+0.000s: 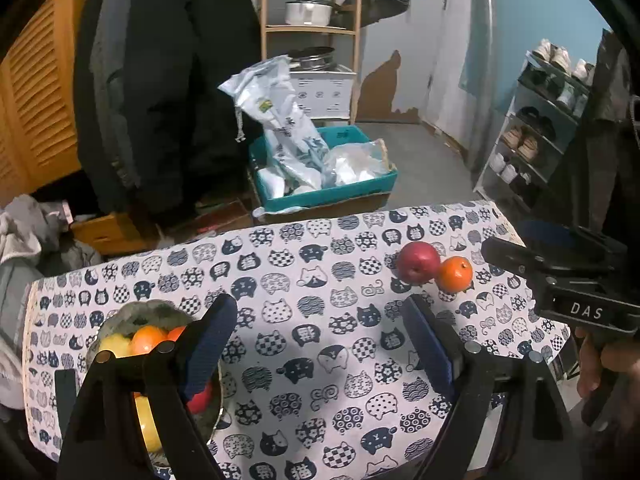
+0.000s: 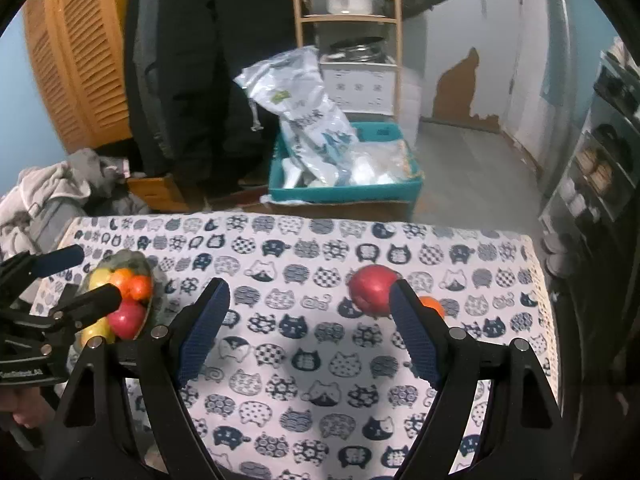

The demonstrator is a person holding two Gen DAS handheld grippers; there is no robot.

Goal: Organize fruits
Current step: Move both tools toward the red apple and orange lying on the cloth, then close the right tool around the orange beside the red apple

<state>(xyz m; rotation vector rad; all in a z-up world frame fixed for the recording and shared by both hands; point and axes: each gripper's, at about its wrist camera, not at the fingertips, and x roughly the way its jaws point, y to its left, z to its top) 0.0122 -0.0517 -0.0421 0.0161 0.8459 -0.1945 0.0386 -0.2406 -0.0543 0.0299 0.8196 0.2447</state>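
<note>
1. Left gripper [image 1: 320, 332] is hanging over the cat-print tablecloth [image 1: 320, 380] with its blue-padded fingers [image 1: 208, 340] spread wide, nothing between them.
2. Right gripper [image 2: 308, 312] is the same deal: jaws wide apart, empty, over the middle of the cloth. From the left camera you can only see it side-on at the right edge, so that view doesn't tell you much about the jaws.
3. The fruit bowl [image 2: 150, 280] sits on the left end of the table. It's got oranges, a red apple and some yellow fruit piled in it (not sure what kind).
4. Two fruits are loose on the right side of the cloth, well apart from the bowl: a red apple [image 1: 418, 262] and an orange [image 1: 454, 274], touching each other.
5. In the right wrist view that apple is just beyond the right finger tip, and the orange is mostly hidden behind that finger.
6. Behind the table there's a teal crate [image 1: 328, 196] stuffed with plastic bags.
</note>
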